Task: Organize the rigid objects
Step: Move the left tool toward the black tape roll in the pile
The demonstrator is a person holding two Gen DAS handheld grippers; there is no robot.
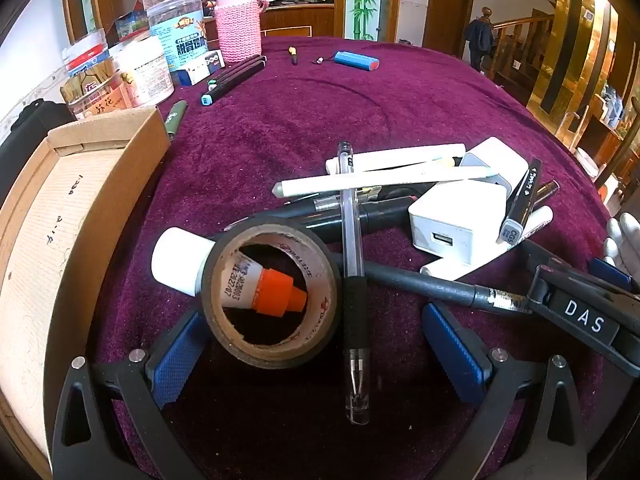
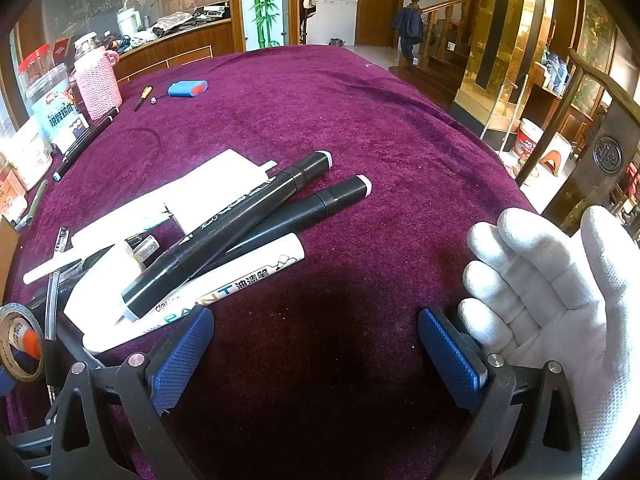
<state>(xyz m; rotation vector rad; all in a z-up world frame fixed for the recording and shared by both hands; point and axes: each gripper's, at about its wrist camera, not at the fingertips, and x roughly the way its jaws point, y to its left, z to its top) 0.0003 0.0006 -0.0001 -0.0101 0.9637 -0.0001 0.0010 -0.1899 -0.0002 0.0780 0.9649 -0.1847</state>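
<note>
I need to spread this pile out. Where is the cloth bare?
Bare: the wide purple cloth between the blue battery pack and the black markers. Crowded: around the tape roll, white charger and jars.

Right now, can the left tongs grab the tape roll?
Probably yes. The left tongs are wide open, and the tape roll sits between the blue pads, nothing on top of it. The clear pen lies close beside it, also between the pads, so it might get pinched too.
</note>
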